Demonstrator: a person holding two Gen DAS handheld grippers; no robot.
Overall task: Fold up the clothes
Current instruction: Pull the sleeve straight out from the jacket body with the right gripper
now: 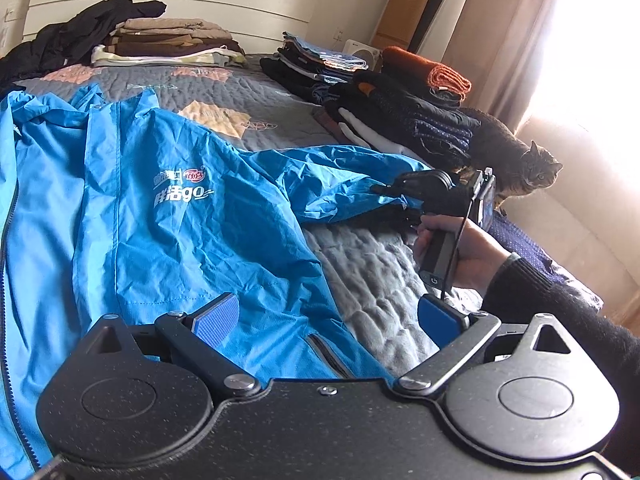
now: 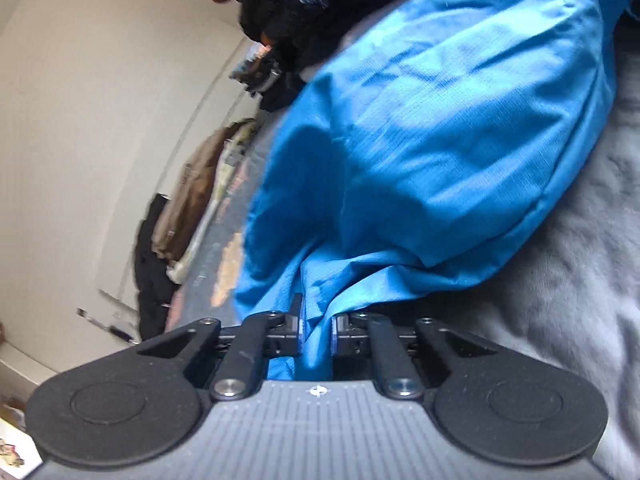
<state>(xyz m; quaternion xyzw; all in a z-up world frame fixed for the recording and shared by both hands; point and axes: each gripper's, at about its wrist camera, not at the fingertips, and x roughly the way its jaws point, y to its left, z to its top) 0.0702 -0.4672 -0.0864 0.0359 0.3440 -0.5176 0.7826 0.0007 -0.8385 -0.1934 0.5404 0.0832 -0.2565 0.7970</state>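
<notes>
R tongs (image 2: 316, 330) clamped on blue jacket sleeve (image 2: 440, 140); cat (image 1: 516, 152) L-view only.

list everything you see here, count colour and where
blue zip-up windbreaker jacket: one, bright blue, spread on the bed
grey quilted bedspread: one, grey, under the jacket
folded clothes piles: several, brown, black and blue, by the headboard and far edge
orange knitted blanket: one, folded, far edge
tabby cat: one, beside the bed near the curtain
left gripper: one, black with blue pads, open over the jacket hem
right gripper: one, black, shut on the jacket sleeve
hand: one, dark sleeve, holding the right gripper
</notes>
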